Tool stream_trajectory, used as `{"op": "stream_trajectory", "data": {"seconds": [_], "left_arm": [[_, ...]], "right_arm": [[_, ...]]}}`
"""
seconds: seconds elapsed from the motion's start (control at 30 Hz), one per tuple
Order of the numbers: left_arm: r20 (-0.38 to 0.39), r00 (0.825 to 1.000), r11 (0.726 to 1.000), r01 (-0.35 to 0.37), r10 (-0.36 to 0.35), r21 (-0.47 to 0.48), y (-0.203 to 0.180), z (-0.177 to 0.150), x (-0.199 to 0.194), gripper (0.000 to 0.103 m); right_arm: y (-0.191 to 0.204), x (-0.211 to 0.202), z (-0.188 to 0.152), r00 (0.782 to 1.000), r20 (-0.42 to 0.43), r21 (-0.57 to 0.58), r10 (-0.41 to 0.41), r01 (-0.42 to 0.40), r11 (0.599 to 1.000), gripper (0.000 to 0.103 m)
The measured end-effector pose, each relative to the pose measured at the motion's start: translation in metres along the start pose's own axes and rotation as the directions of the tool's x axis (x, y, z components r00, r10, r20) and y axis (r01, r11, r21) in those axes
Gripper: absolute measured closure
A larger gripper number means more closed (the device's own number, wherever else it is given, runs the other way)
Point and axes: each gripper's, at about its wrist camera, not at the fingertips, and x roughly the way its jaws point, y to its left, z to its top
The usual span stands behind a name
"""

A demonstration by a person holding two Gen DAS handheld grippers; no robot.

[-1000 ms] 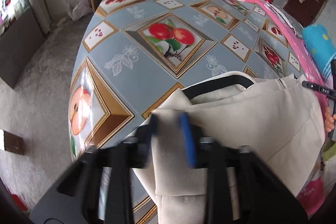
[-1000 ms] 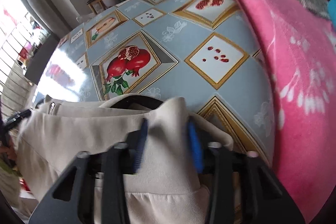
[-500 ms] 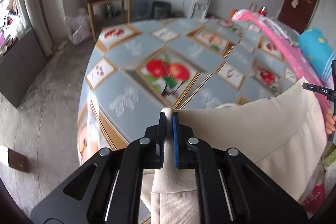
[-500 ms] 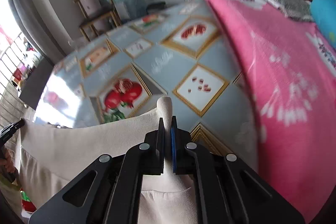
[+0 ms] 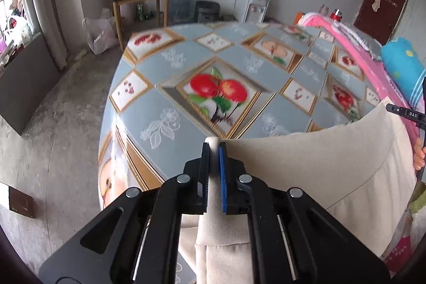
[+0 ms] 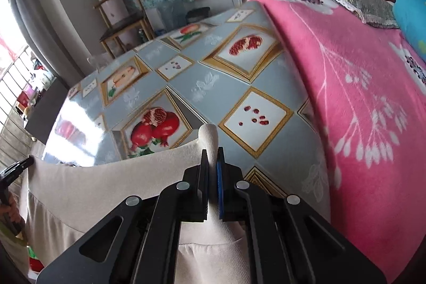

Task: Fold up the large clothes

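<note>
left gripper (image 5: 213,151) jaws pinched tight on one corner of the beige fabric garment (image 5: 306,169). right gripper (image 6: 211,155) likewise clamped on the other corner. garment stretched between them, raised at the near edge of the fruit-print blue oilcloth table (image 5: 186,87). pink floral blanket (image 6: 359,97) along table's right side.

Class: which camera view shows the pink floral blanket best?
The right wrist view: the pink floral blanket fills its right side, white flower print clear. The left wrist view shows only a narrow pink strip along the table's far right edge.
</note>
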Motion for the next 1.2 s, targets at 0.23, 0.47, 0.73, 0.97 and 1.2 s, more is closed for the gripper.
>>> {"op": "stream_trajectory", "data": {"seconds": [0.23,0.47,0.73,0.97,1.2], "left_arm": [[-0.051,0.996,0.997,-0.07,0.07,-0.007,0.009,-0.004,0.004,0.084],[0.069,0.997,0.999,0.039,-0.039,0.007,0.006,-0.035,-0.097,0.085],[-0.131,0.985,0.992,0.101,-0.111,-0.077,-0.012,-0.143,-0.077,0.083],[-0.037,0.996,0.992,0.08,-0.084,-0.095,0.004,-0.154,-0.105,0.087],[0.048,0.967,0.966,0.246,-0.25,0.085,-0.077,-0.134,-0.131,0.068]], "right_arm": [[-0.01,-0.025,0.003,0.997,0.009,-0.001,-0.079,0.079,0.997,0.071],[0.004,-0.136,-0.052,0.992,0.104,-0.144,-0.065,0.08,0.986,0.071],[0.004,-0.103,-0.163,0.993,-0.101,-0.155,-0.067,0.051,0.987,0.077],[0.006,-0.134,-0.163,0.985,-0.072,-0.164,-0.156,0.143,0.976,0.077],[0.116,-0.142,-0.178,0.999,0.026,-0.305,0.041,-0.031,0.952,0.074]]}}
